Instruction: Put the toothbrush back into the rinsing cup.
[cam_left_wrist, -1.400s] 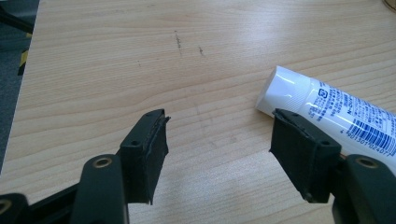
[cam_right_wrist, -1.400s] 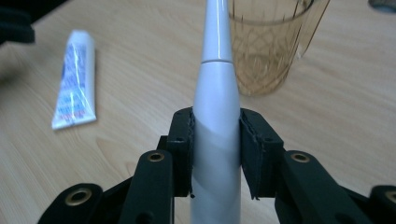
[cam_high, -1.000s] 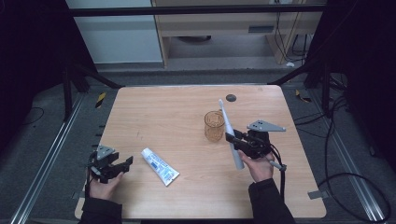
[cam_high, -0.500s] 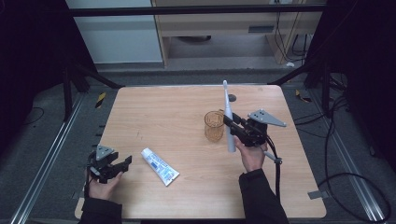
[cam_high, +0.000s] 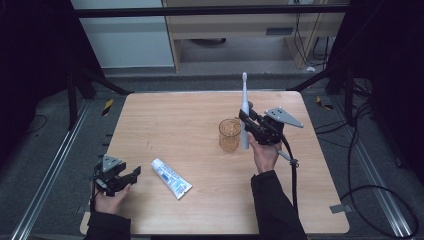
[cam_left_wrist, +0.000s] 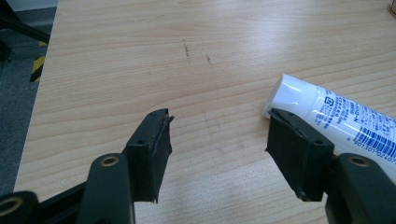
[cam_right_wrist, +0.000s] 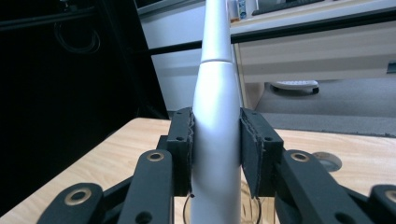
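A white electric toothbrush (cam_high: 244, 107) stands upright above the table, with my right gripper (cam_high: 248, 122) shut on its handle. In the right gripper view both pads press the thick white handle (cam_right_wrist: 215, 140), and the gripper (cam_right_wrist: 215, 149) sits just over a cup rim. The amber clear cup (cam_high: 229, 135) stands on the table right beside the brush, to its left. A white toothpaste tube (cam_high: 171, 178) lies flat near the front. My left gripper (cam_high: 122, 177) rests open at the front left corner; in the left gripper view the left gripper (cam_left_wrist: 217, 144) has bare wood between its jaws and the tube (cam_left_wrist: 336, 116) just past its right jaw.
The wooden table (cam_high: 170, 120) has bare room at its left and far half. A small dark round disc (cam_right_wrist: 327, 161) lies on the wood at the far right. Dark floor, metal rails and cables surround the table.
My right gripper has carried the toothbrush away from me and slightly up, turning it from a lean to upright beside the cup. The left gripper has stayed put.
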